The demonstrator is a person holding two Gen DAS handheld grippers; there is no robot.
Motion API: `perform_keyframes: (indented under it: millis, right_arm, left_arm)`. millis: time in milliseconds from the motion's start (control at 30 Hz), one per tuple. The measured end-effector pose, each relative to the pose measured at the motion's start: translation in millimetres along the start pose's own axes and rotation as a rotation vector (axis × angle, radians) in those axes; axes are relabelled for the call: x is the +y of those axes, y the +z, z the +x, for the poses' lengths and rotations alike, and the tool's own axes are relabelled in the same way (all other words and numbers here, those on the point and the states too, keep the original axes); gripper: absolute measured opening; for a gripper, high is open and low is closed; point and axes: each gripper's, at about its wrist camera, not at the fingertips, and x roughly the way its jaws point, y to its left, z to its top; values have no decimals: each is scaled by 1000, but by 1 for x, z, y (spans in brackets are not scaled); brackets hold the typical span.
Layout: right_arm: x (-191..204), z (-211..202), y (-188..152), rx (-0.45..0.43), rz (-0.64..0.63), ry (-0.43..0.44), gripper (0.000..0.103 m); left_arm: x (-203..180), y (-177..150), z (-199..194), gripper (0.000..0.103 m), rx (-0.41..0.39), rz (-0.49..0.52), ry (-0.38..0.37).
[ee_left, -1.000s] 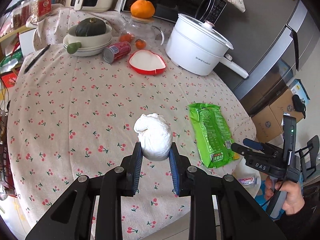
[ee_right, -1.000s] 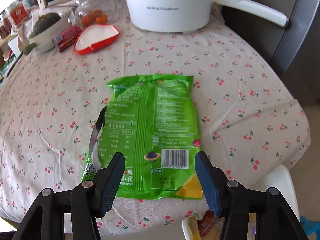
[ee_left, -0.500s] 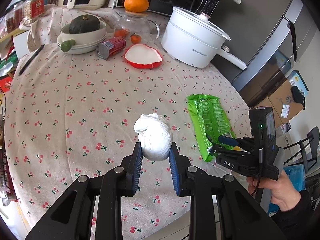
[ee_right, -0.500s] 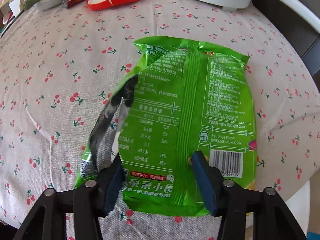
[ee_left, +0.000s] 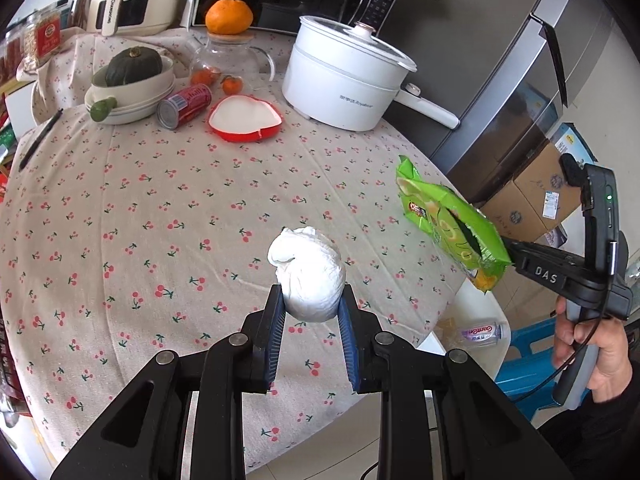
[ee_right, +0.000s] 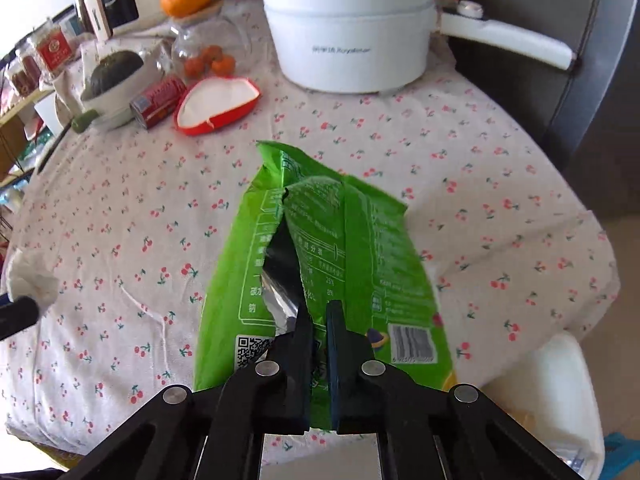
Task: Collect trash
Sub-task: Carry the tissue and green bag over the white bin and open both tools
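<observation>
Two pieces of trash are held at once, both lifted clear of the cherry-print tablecloth (ee_left: 168, 208). The crumpled white tissue ball (ee_left: 310, 276) is clamped in the left gripper (ee_left: 311, 312). The right gripper (ee_right: 319, 330) has just been closing and is pinched tight on the torn green snack bag (ee_right: 320, 248), which is raised above the table edge. Collection is judged mid-course; carriage to a bin is called for next, none being identified in view.

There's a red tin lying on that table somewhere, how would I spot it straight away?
Start at the big white pot at the back of the cherry-print tablecloth. To its left lies a red-rimmed white dish, then stacked bowls holding a dark green squash. The red can lies between them: the only tin, on its side, silver end facing you.
</observation>
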Motion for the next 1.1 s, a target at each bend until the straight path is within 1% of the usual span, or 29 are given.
perform_keyframes:
  millis: [100, 200, 300, 433, 533, 633, 733, 833, 867, 900, 967, 1033, 1067, 1100]
  right_arm:
    - [-18, -38, -6, -48, 35, -4, 3]
    - [-44, -69, -19, -64, 87, -11, 3]
    - [-74, -91, -38, -56, 162, -17, 3]
    - [-114, -105, -68, -13, 250, -8, 3]
    - [-141, -104, -95, 38, 309, 18, 3]
    - [-166, -92, -118, 100, 389, 81, 3]
    - [-184, -73, -133, 167, 477, 136, 3]
    - [-198, -54, -140, 213, 560, 190, 5]
    - [-203, -48, -141, 224, 586, 201, 6]
    - [-208, -44, -143, 234, 608, 208, 9]
    - [-213, -37, -141, 252, 624, 193, 13]
    - [-219, -36, -139, 257, 622, 161, 23]
    - [-220, -36, -137, 252, 614, 144, 36]
    - [-222, -39, -136, 246, 601, 118, 45]
  left_arm:
    - [-23, -4, 4, 28, 7, 37, -37]
    - [-52, -12, 7, 28, 16, 88, -78]
    - [-84, -24, 13, 28, 31, 153, -116]
    - [-123, -44, 29, 28, 70, 240, -147]
    - [-150, -57, 45, 28, 110, 295, -159]
    - [-173, -68, 62, 28, 141, 338, -174]
    - [-193, -77, 78, 28, 165, 377, -189]
    - [-211, -84, 95, 28, 188, 409, -200]
    - [-215, -86, 101, 28, 196, 417, -205]
    - [-220, -87, 107, 28, 204, 425, -206]
    - [-227, -90, 117, 28, 216, 444, -204]
    - [-231, -91, 127, 28, 226, 456, -203]
    - [-233, -91, 132, 28, 232, 458, -204]
    - [-235, -91, 138, 28, 238, 461, -206]
